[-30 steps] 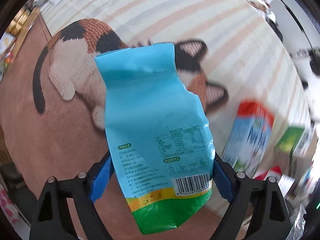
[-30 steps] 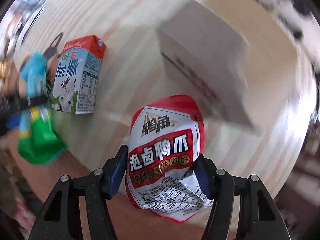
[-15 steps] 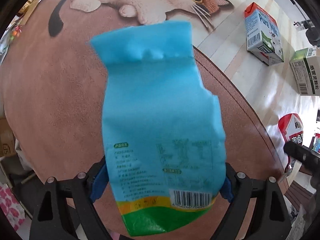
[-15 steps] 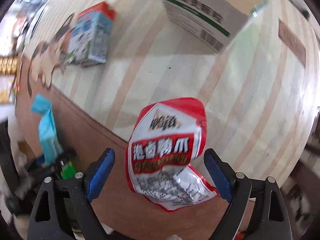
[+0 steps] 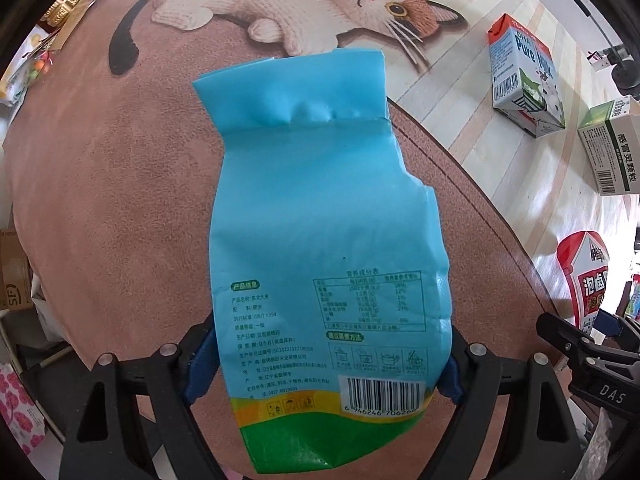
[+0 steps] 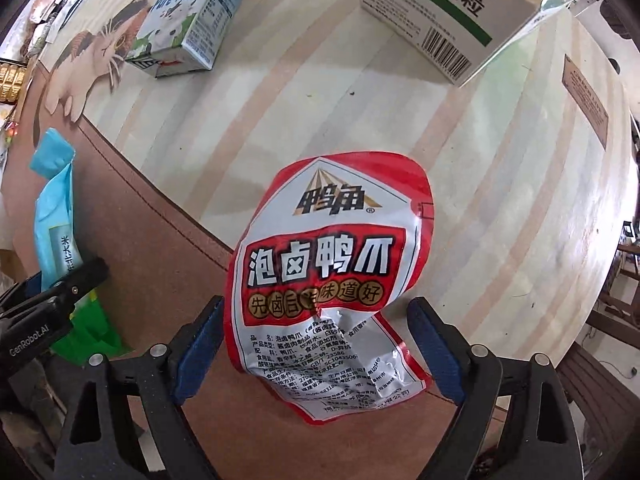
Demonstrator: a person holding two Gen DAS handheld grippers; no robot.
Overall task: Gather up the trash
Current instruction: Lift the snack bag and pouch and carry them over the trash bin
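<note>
**Carrying two wrappers off the table**

Holding trash in both hands, I start at the left: my left gripper (image 5: 324, 364) pinches the blue bag (image 5: 320, 220) by its lower edges, the bag standing up over the brown mat (image 5: 100, 200). To its right, my right gripper (image 6: 316, 344) looks spread around the red pouch (image 6: 332, 264); the near-side pad touches it, the other stands apart, so I cannot tell what holds it. I judge it should close firmly before travelling. Farther right on the striped table (image 6: 520, 200) lie the milk carton (image 6: 192, 24) and the box (image 6: 432, 12), uncollected. Moving both hands level and slowly should keep the limp wrappers from slipping.
</note>
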